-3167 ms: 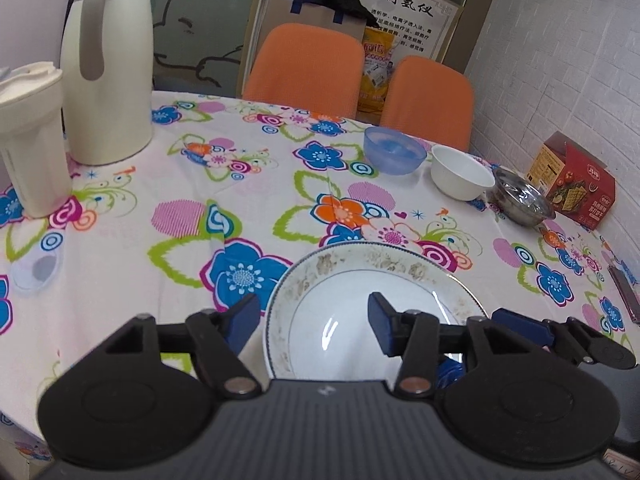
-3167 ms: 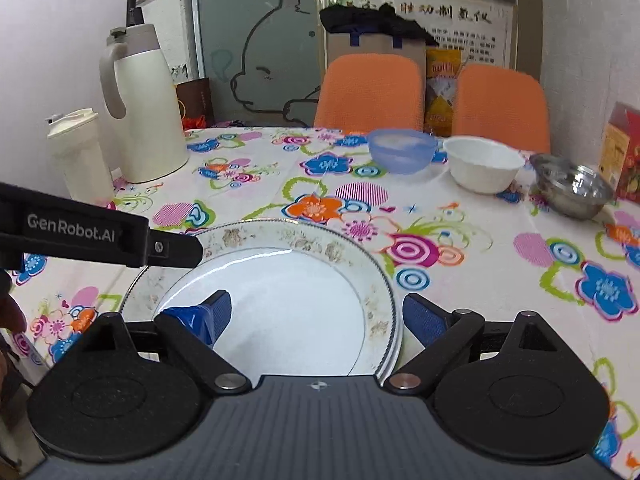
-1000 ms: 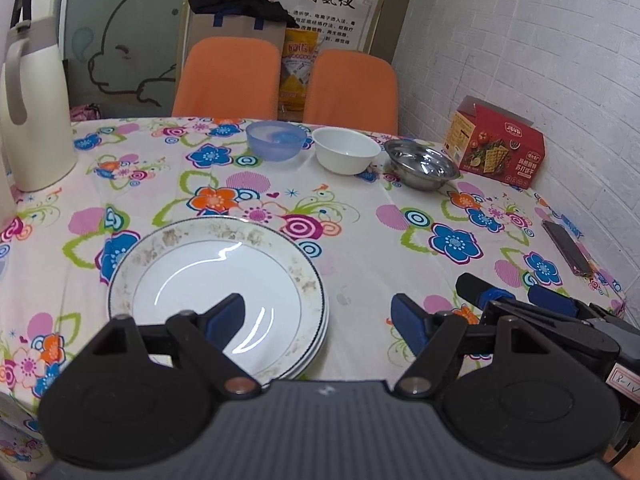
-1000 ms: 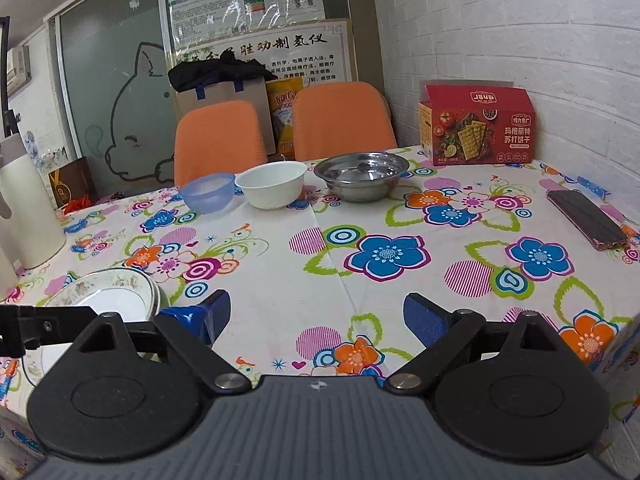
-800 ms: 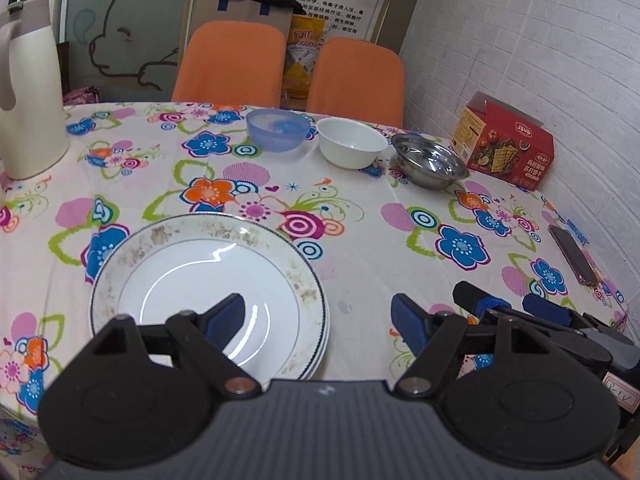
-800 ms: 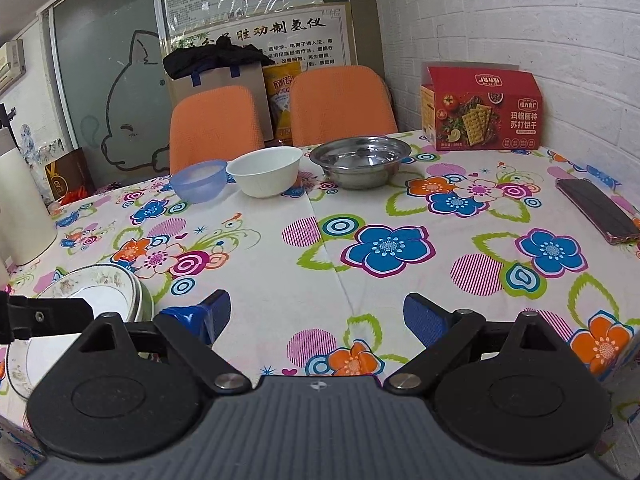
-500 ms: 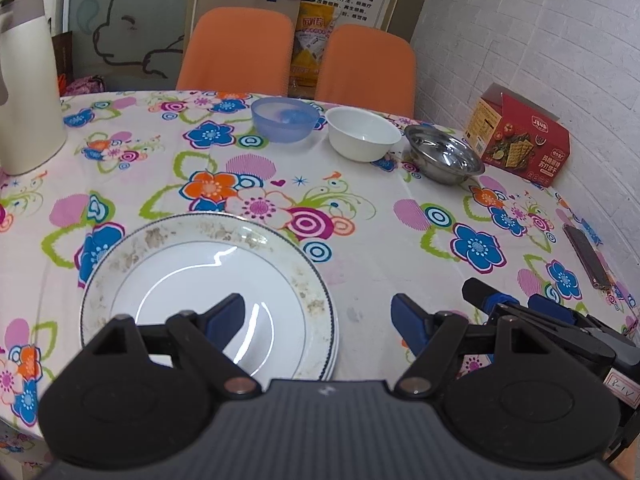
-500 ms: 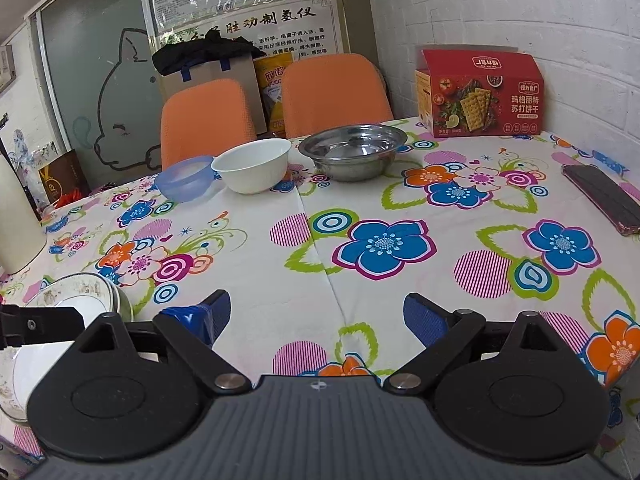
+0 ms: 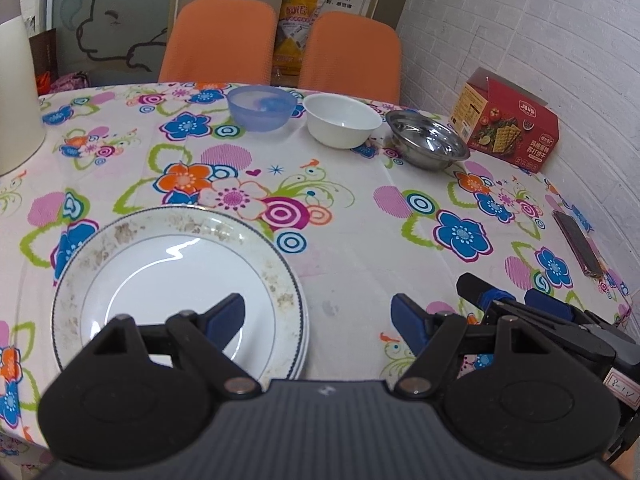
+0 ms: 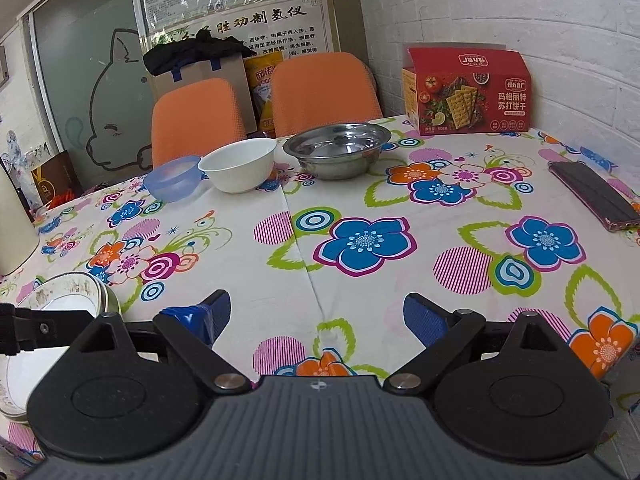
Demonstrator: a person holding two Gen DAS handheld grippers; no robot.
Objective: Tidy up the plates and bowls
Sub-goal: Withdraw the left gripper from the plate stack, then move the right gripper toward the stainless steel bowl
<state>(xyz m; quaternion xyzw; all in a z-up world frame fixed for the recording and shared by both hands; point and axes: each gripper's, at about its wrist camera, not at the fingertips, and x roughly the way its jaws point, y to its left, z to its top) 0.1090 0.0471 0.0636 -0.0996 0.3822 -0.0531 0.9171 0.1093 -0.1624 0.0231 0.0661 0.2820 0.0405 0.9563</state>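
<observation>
A stack of white plates (image 9: 180, 280) with speckled rims lies on the flowered tablecloth near the front left; its edge shows in the right wrist view as the plate stack (image 10: 68, 292). Along the far side stand a translucent blue bowl (image 9: 262, 107) (image 10: 174, 178), a white bowl (image 9: 342, 125) (image 10: 239, 164) and a steel bowl (image 9: 427, 145) (image 10: 337, 150). My left gripper (image 9: 318, 316) is open, its left finger over the plates and nothing between its fingers. My right gripper (image 10: 318, 314) is open above bare cloth, right of the plates.
A red cracker box (image 10: 466, 90) stands at the back right by the brick wall. A dark phone (image 10: 596, 194) lies near the right table edge. A cream thermos (image 9: 16, 92) stands at the far left. Two orange chairs (image 9: 220, 40) are behind the table.
Both grippers have swung from the plate stack toward the right and slightly forward, staying open. The bowls now sit nearer and larger in both views. The plates have not moved.
</observation>
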